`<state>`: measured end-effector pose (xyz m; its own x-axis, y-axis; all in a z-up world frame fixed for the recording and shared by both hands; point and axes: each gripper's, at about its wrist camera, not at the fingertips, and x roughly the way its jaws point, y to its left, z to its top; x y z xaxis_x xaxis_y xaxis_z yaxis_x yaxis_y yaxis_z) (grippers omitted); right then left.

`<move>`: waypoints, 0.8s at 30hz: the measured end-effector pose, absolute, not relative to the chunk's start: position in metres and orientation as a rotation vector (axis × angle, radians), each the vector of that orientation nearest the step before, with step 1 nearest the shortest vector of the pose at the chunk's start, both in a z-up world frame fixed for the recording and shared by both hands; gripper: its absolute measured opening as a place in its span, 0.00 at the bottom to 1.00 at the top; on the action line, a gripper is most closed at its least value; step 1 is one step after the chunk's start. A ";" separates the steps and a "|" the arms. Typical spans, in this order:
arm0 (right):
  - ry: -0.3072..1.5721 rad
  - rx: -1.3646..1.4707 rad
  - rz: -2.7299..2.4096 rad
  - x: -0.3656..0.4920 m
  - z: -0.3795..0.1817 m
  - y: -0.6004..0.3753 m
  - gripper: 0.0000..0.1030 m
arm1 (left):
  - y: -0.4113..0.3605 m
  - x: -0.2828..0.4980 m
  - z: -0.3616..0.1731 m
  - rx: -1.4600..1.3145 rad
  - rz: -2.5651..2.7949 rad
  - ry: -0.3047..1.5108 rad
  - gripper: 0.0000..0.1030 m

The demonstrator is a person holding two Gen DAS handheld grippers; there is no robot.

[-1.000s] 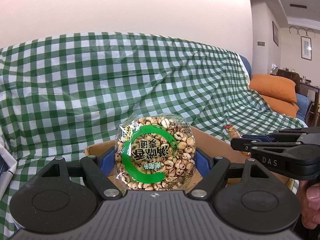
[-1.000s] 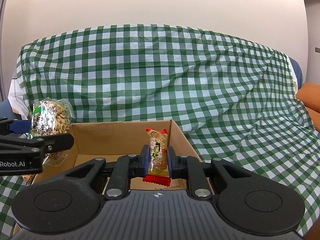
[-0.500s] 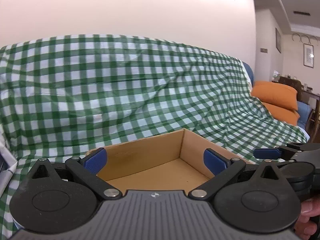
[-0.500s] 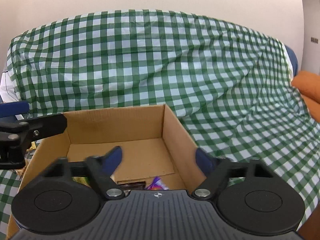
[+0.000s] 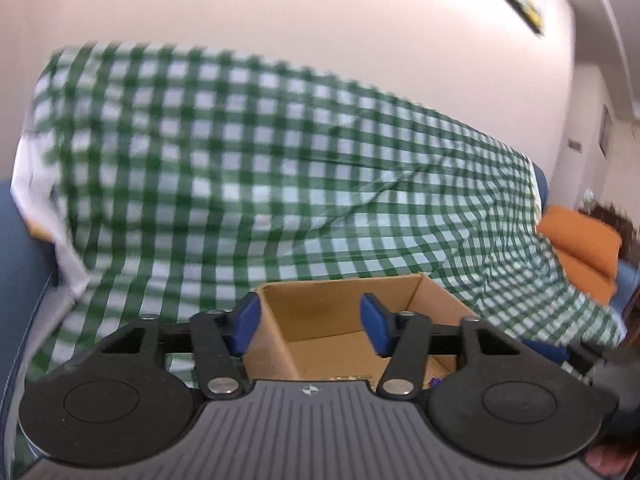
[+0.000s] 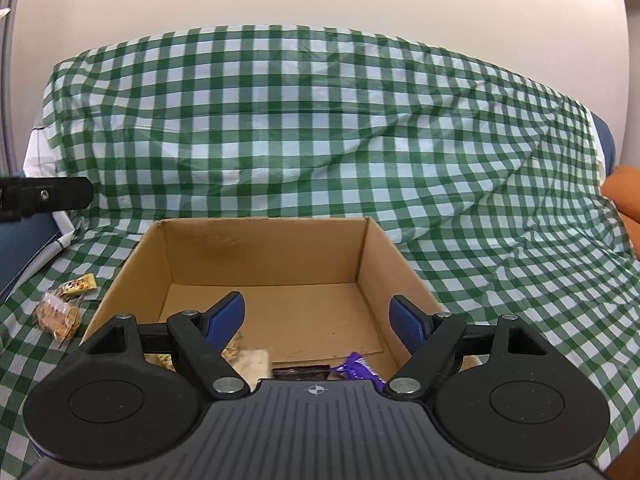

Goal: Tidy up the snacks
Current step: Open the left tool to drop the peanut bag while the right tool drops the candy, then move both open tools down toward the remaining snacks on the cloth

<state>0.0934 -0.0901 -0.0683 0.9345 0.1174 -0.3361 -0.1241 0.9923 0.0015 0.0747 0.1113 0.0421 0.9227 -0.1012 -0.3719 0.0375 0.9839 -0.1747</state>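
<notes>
An open cardboard box point(image 6: 272, 252) sits on the green checked cloth. Several snack packets lie at its near end, among them a purple wrapper point(image 6: 356, 370) and a pale cereal bag point(image 6: 250, 360). My right gripper point(image 6: 318, 320) hangs open over the box with nothing between its blue pads. My left gripper point(image 5: 310, 324) is above the box's point(image 5: 344, 320) left wall; its jaws are closing and nothing is between them. In the right wrist view the left gripper's black arm shows at the left edge. Two small snack packets point(image 6: 60, 312) lie on the cloth left of the box.
The checked cloth point(image 6: 320, 128) drapes a sofa back against a white wall. Orange cushions point(image 5: 584, 248) lie at the far right. A blue sofa arm point(image 5: 20, 280) stands at the left. The other gripper and a hand show at the left wrist view's lower right point(image 5: 608, 372).
The left gripper let go of the cereal bag and the right let go of the red-and-yellow packet; both are gone from the jaws. The left gripper then swung left and its jaws narrowed.
</notes>
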 end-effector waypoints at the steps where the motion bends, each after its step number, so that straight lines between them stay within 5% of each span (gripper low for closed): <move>1: 0.340 -0.028 0.127 0.092 -0.068 -0.088 0.79 | 0.120 0.078 0.047 -0.188 -0.062 0.405 0.52; 8: 0.321 -0.075 0.159 0.085 -0.069 -0.079 0.72 | 0.164 0.123 0.091 -0.275 0.039 0.419 0.52; 12: 0.337 -0.100 0.184 0.088 -0.072 -0.073 0.31 | 0.187 0.140 0.096 -0.312 0.039 0.357 0.52; 16: 0.326 -0.104 0.189 0.090 -0.071 -0.069 0.30 | 0.212 0.145 0.058 -0.285 0.098 0.427 0.51; 18: 0.328 -0.116 0.196 0.092 -0.071 -0.067 0.30 | 0.227 0.159 0.041 -0.314 0.182 0.590 0.42; 24: 0.368 -0.152 0.256 0.105 -0.055 -0.047 0.33 | 0.272 0.172 0.036 -0.443 0.211 0.606 0.42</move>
<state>0.1047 -0.0468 -0.0555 0.9012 0.2195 -0.3736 -0.2743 0.9564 -0.0998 0.1720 0.2721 0.0360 0.8042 0.0629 -0.5910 -0.3181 0.8856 -0.3386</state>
